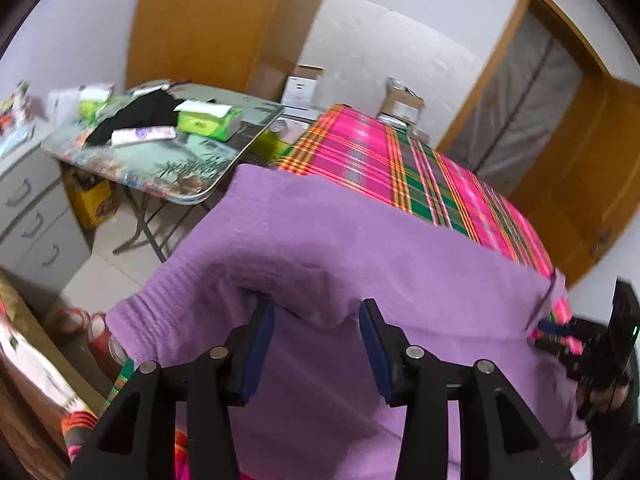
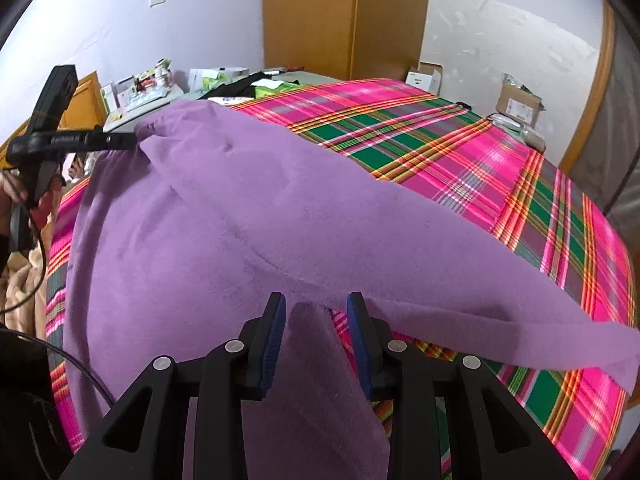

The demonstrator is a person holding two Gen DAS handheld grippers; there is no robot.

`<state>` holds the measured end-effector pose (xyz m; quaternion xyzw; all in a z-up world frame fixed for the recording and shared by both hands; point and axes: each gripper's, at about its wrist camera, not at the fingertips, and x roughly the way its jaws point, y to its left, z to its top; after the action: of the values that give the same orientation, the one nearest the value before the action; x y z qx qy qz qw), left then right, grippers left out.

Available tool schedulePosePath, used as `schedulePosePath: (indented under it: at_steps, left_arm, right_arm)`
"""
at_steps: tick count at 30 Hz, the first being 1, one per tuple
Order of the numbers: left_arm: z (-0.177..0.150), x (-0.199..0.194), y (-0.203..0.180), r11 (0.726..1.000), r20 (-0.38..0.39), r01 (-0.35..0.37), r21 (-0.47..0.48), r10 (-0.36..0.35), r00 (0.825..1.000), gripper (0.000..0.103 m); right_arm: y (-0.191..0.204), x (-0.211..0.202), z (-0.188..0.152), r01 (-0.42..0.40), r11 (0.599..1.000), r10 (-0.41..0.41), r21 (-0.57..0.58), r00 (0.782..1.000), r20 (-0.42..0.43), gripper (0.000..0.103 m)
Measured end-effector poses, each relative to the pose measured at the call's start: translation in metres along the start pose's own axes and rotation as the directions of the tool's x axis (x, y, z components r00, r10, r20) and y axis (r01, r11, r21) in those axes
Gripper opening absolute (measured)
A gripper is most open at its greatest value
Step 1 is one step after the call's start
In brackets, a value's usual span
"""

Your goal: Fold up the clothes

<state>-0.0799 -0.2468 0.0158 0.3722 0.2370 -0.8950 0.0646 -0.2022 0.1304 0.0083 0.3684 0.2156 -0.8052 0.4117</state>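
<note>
Right wrist: both grippers, left (image 1: 317, 316) and right (image 2: 316, 310), spread, releasing purple garment (image 2: 208, 216) on plaid bedspread (image 2: 460, 148); first fold looking done, more remaining.

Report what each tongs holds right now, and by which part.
Nothing. Left tongs and right tongs both stand open over the purple garment.

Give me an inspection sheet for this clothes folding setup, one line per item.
Surface: plaid bedspread, pink and green.
Job's things: purple garment spread across it, one flap folded over.
Clutter: tissue packs and black cloth on the side table.
Grippers: left claw open over the garment; right claw open, a fold between the pads, not pinched.
Cables: black cable at the bed's left edge.
Surroundings: wooden wardrobe, cardboard boxes.
</note>
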Motion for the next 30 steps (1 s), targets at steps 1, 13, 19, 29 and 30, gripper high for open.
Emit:
schedulePosePath:
  at_steps: [1,13,19,29,30]
  left_arm:
    - [0.0,0.002,0.003,1.0,-0.006,0.008,-0.021,-0.008,1.0,0.045]
    - [0.017,0.021,0.014,0.986,0.003,0.062,-0.157,-0.062,0.998,0.041]
    - [0.026,0.015,0.008,0.987,0.05,0.095,-0.13,-0.09,0.995,0.006]
    - [0.038,0.016,-0.007,0.997,0.029,0.062,-0.044,-0.06,0.998,0.004]
    - [0.037,0.018,-0.006,0.997,0.021,0.06,-0.048,-0.059,0.998,0.004]
  right_arm:
    - [0.0,0.001,0.001,-0.002,1.0,0.002,-0.004,1.0,-0.002,0.033]
    - [-0.001,0.012,0.006,-0.004,0.999,0.003,-0.041,1.0,-0.022,0.033]
    - [0.008,0.015,0.008,-0.005,0.989,0.0,-0.15,0.999,-0.039,0.033]
    - [0.01,0.026,0.015,-0.022,0.968,0.008,-0.25,0.998,-0.057,0.033]
    - [0.008,0.027,0.016,-0.031,0.969,0.016,-0.243,0.998,-0.064,0.032]
